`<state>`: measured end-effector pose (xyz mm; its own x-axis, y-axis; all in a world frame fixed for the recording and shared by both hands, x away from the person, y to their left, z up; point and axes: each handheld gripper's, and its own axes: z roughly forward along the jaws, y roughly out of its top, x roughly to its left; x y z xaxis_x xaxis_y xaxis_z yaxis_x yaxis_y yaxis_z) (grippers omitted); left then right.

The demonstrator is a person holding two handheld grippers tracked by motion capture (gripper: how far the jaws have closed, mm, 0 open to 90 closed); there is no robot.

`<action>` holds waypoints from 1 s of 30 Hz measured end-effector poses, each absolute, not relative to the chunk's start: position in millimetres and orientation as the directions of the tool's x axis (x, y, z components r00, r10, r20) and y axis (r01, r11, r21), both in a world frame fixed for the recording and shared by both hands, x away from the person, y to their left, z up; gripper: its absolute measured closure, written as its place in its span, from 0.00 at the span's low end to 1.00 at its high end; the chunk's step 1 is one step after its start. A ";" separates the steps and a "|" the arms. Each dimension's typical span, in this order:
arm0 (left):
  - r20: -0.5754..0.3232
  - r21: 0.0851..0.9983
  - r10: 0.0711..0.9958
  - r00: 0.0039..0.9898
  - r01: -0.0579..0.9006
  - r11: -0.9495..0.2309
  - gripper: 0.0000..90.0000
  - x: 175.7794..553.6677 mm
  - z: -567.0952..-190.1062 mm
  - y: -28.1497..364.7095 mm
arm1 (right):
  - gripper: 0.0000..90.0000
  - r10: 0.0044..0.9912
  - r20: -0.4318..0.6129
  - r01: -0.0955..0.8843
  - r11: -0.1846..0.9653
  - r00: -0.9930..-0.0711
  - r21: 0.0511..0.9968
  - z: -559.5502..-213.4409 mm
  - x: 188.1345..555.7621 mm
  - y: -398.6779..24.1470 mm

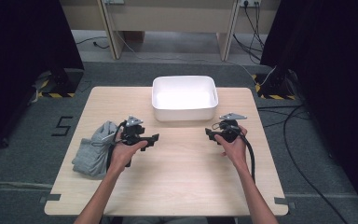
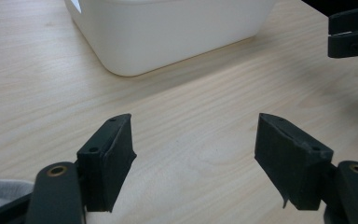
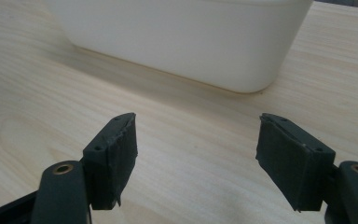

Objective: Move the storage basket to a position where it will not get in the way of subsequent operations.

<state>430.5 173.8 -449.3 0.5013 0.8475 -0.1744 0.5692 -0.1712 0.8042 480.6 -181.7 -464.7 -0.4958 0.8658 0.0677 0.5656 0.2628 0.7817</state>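
A white plastic tub (image 1: 184, 98) stands at the far middle of the wooden table (image 1: 177, 182); nothing shows inside it. A crumpled grey cloth (image 1: 93, 149) lies at the table's left edge, just behind my left hand. My left gripper (image 1: 154, 138) hovers in front of the tub's left corner, pointing right. Its jaws (image 2: 196, 126) stand wide open over bare wood with nothing between them. My right gripper (image 1: 209, 134) faces it from the right, also open and empty (image 3: 198, 123). The tub (image 2: 168, 32) (image 3: 182, 32) rises just beyond both pairs of jaws.
The right gripper's black jaws (image 2: 352, 32) show at the upper right of the left gripper view. A bit of the grey cloth (image 2: 0, 191) shows at that view's lower left. Cables run over the floor (image 1: 303, 154) to the right of the table.
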 end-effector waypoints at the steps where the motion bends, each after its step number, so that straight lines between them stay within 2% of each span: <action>1: -0.177 0.806 0.845 0.505 0.567 -0.170 0.30 427.1 -449.2 174.5 | 0.33 0.865 0.068 0.566 0.264 -0.497 0.781 -464.5 478.5 -180.2; 12: -0.165 0.820 0.841 0.515 0.545 -0.173 0.30 398.3 -453.5 189.6 | 0.32 0.834 0.067 0.540 0.291 -0.548 0.790 -467.1 458.3 -169.4; 30: -0.142 0.830 0.866 0.479 0.534 -0.159 0.30 370.9 -453.8 214.5 | 0.32 0.823 0.094 0.535 0.273 -0.560 0.800 -481.7 435.8 -173.9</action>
